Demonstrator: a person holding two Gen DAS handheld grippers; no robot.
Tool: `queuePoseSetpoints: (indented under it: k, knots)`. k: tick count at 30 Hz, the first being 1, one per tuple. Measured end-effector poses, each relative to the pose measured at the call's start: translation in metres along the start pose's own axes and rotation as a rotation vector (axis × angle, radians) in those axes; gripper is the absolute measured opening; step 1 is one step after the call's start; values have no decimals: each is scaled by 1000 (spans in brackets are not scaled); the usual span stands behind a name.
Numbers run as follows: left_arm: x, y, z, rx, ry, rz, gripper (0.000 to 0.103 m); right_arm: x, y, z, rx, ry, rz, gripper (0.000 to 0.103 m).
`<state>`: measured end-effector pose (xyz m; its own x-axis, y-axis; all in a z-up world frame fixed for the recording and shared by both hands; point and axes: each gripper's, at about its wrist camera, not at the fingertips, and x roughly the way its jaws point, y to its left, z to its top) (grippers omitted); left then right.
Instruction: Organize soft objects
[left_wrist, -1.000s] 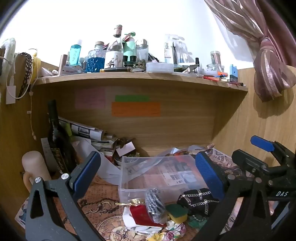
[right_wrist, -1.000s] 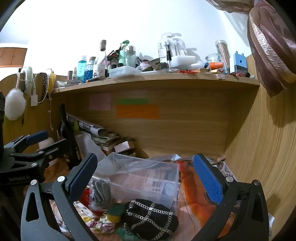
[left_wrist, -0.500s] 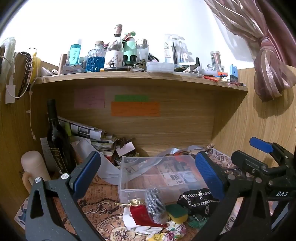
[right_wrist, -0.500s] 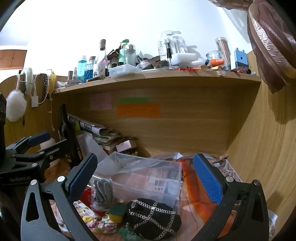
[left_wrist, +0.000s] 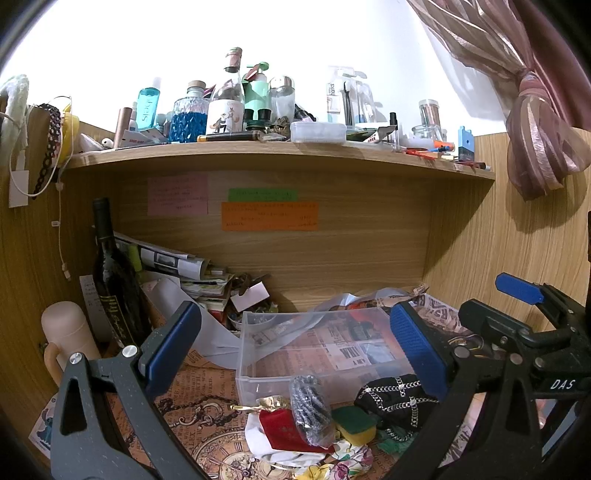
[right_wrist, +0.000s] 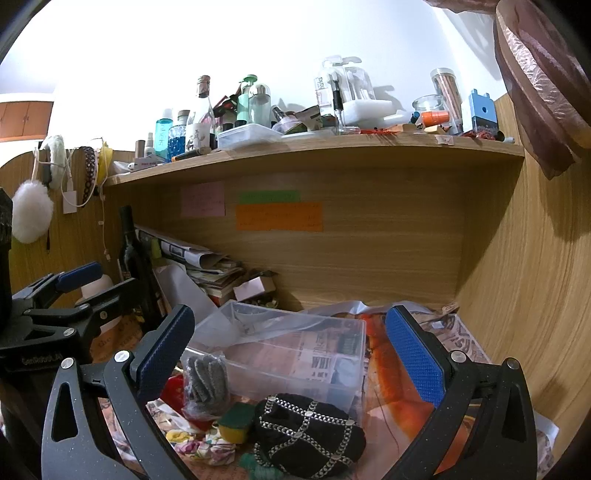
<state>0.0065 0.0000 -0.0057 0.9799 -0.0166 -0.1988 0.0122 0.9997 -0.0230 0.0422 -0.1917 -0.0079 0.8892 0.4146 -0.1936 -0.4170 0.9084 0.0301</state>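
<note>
Above soft pile (right_wrist: 258, 424), both grippers (left_wrist: 295, 350) (right_wrist: 291, 350) spread, clear bin (right_wrist: 295, 347) behind.

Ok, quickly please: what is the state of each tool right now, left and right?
Left tool: open, holding nothing, above the soft pile before the clear plastic box.
Right tool: open, holding nothing.
</note>
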Motion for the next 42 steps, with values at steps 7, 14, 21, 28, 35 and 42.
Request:
queuePoseSetpoints:
  k: [7, 14, 21, 28, 35, 42]
  knots:
    - [1, -1, 1, 2, 0, -2, 103, 0, 0, 1, 2, 0, 0, 103]
    - [0, 0, 1, 2, -3, -2, 103, 0, 1, 2, 5, -3, 0, 103]
    - [-1, 1, 2, -4, -5, 1, 103, 0, 1, 2, 6, -4, 1, 103]
    - [-2, 2, 2, -4, -3, 1, 103, -1, 1, 2, 7, -3, 1, 103]
    - [-2, 1, 2, -4, -2, -1, 103, 0, 1, 2, 9, -1, 2, 103]
    - [-2, 1, 2, -5, 0, -2, 103, 0, 2, 2, 10, 0, 1, 103]
